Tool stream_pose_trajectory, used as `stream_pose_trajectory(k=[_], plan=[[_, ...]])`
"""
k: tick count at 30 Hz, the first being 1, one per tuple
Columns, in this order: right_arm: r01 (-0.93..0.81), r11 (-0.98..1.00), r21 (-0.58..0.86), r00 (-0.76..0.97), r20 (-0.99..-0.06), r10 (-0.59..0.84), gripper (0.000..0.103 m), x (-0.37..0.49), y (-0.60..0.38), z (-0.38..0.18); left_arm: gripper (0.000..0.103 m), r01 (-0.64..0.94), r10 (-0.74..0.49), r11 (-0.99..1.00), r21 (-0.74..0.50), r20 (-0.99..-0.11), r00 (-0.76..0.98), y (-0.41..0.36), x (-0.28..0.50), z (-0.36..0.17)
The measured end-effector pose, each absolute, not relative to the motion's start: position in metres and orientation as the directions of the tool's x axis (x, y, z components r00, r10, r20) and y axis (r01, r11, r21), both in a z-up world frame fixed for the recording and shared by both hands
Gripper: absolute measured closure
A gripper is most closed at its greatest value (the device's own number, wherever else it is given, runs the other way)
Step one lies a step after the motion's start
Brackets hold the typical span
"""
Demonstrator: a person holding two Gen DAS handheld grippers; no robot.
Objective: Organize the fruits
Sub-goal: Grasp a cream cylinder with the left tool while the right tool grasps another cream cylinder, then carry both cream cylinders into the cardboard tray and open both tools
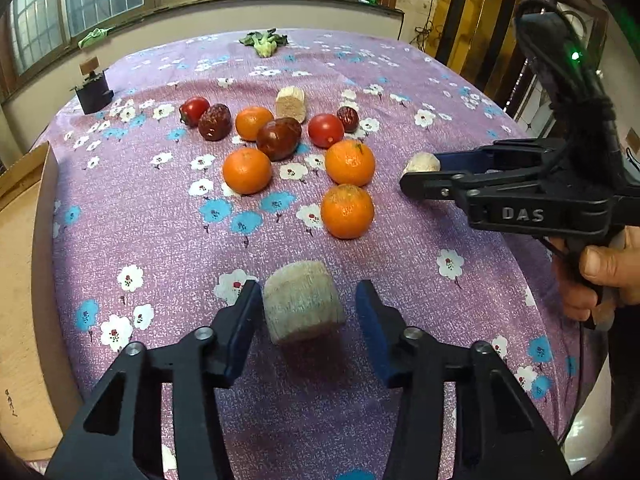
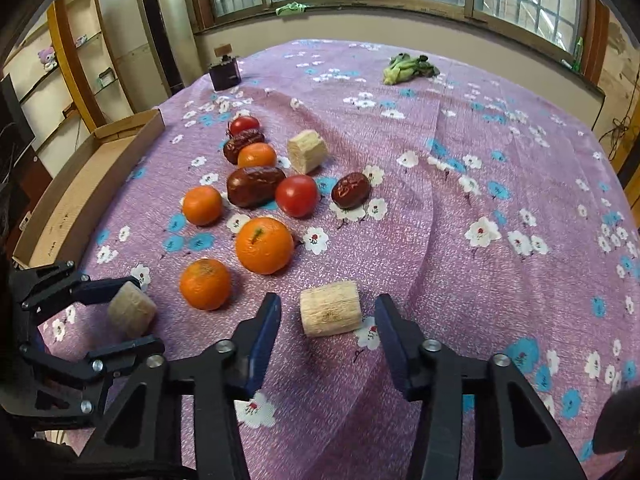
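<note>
Left tongs: the left gripper (image 1: 308, 312) straddles a pale fibrous cane cylinder (image 1: 303, 307), not yet clenched.
Right tongs: the right gripper (image 2: 328, 320) is released around a second cane piece (image 2: 330, 309).
Neighbours: glossy oranges (image 1: 347, 211), tomatoes (image 1: 325, 130) and wrinkled dates (image 1: 278, 138) are clustered mid-table.
Surface: purple flowered cloth (image 1: 160, 216).
Left edge: cardboard tray (image 2: 80, 184).

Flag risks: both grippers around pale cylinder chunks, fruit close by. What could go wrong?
1. The left gripper touches its chunk only with one finger; the other pad stands clear. An uneven close could roll it sideways.
2. The right gripper has gaps on both sides of its chunk, which lies on its side, so it may roll or slip out.
3. An orange sits close between the grippers; a sweep could knock it.
</note>
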State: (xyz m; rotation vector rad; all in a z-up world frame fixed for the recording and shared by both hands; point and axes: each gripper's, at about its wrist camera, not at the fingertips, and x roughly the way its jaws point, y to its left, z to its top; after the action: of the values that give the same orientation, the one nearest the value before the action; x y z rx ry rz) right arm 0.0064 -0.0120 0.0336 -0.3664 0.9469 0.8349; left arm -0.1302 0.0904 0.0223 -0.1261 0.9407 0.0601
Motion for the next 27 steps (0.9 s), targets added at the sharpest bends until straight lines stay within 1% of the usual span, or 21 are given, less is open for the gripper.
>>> stream_pose_trajectory(k=[2, 3, 8, 15, 27], plan=[[-0.762, 0.644, 0.068, 0.312, -0.833, 0.457, 0.068, 0.007, -0.01, 0.028, 0.069, -0.104, -0.008, 0.991, -0.086, -0.808, 0.589, 0.092, -0.131, 0.023], [-0.76, 0.647, 0.061, 0.326, -0.826, 0.46, 0.071, 0.006, -0.011, 0.028, 0.069, -0.102, -0.014, 0.991, -0.092, -0.808, 0.589, 0.093, -0.132, 0.023], [-0.751, 0.652, 0.102, 0.318, -0.81, 0.493, 0.071, 0.0, -0.02, 0.035, 0.069, -0.106, -0.015, 0.99, -0.095, -0.808, 0.589, 0.096, -0.139, 0.025], [-0.761, 0.632, 0.149, 0.311, -0.77, 0.556, 0.071, -0.028, -0.026, 0.059, 0.069, -0.131, 0.002, 0.987, -0.097, -0.796, 0.605, 0.102, -0.156, 0.034], [-0.797, 0.57, 0.2, 0.266, -0.732, 0.628, 0.071, -0.071, -0.007, 0.078, 0.069, -0.189, 0.051, 0.978, -0.093, -0.766, 0.641, 0.121, -0.191, 0.055]])
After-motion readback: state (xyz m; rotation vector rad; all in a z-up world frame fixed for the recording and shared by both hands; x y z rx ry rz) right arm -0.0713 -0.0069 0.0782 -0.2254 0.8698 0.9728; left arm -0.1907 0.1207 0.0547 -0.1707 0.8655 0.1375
